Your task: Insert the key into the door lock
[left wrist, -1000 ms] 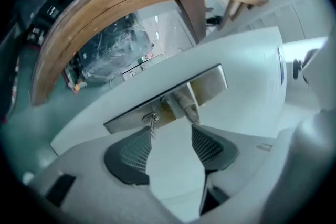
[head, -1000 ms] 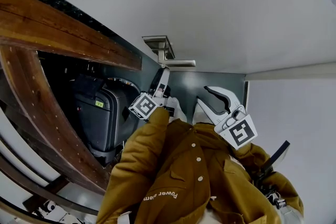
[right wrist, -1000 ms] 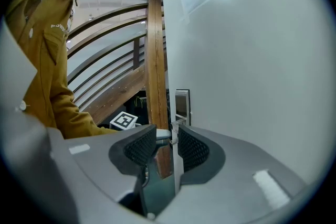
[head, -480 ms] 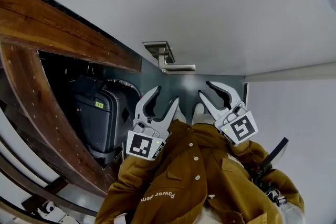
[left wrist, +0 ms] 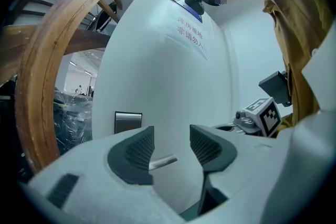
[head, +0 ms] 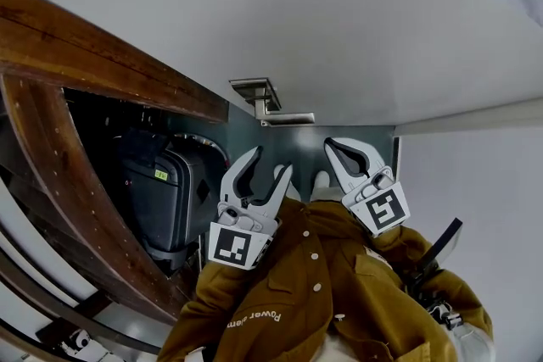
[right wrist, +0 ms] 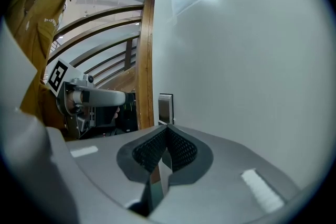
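Observation:
The white door [head: 339, 38] carries a metal lever handle [head: 276, 108] on a square plate. No key shows in any view. My left gripper [head: 271, 159] hangs just below the handle, its jaws wide apart and empty. In the left gripper view the handle's lever [left wrist: 163, 161] and plate [left wrist: 128, 122] lie beyond the open left gripper [left wrist: 171, 136]. My right gripper [head: 333, 145] sits to the right of it, close to the door, with its pads pressed together. The right gripper view shows the right gripper [right wrist: 167, 131] shut, with nothing recognisable between the pads.
A curved wooden stair rail [head: 51, 182] and beam [head: 102, 55] run along the left. A dark suitcase [head: 157, 199] stands under them. A paper sign [left wrist: 190, 34] is stuck high on the door. The person's brown jacket [head: 288, 292] fills the bottom of the head view.
The left gripper pulled back from under the handle and rolled from edge-on to flat, jaws still apart. The right gripper's jaws, open before, have closed; it stayed in place.

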Available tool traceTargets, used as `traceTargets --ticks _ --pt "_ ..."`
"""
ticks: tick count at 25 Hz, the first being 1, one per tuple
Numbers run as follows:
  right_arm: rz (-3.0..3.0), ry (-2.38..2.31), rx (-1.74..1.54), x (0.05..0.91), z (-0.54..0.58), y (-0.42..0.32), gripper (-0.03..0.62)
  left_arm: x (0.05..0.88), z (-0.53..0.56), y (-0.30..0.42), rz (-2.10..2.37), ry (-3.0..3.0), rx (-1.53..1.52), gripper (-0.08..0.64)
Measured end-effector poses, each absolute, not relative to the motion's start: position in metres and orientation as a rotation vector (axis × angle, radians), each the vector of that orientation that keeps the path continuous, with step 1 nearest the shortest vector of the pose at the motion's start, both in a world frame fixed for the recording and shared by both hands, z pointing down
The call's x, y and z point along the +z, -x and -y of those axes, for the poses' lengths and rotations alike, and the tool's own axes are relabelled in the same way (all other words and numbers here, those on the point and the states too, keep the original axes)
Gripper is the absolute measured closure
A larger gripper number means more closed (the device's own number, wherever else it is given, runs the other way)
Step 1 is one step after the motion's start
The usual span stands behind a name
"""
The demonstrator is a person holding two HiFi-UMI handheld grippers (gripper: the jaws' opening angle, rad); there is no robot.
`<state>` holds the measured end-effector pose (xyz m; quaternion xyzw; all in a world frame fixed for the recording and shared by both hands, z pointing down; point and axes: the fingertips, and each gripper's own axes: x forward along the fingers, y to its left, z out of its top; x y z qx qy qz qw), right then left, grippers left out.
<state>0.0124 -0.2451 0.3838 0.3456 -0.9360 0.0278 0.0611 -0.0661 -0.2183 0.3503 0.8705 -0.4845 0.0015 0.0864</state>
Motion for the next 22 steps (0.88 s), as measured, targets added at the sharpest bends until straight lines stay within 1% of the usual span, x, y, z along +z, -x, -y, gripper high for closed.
traceTargets --ticks 7,22 --pt "2.838 -1.028 0.106 0.384 0.2445 -0.0103 0.588 0.357 0.2163 0.0693 1.428 -2.59 0.028 0.351" --pt "2.849 -1.037 0.1 0.3808 0.2422 -0.0103 0.588 0.3582 0.2166 0.0733 1.401 -2.509 -0.076 0.359"
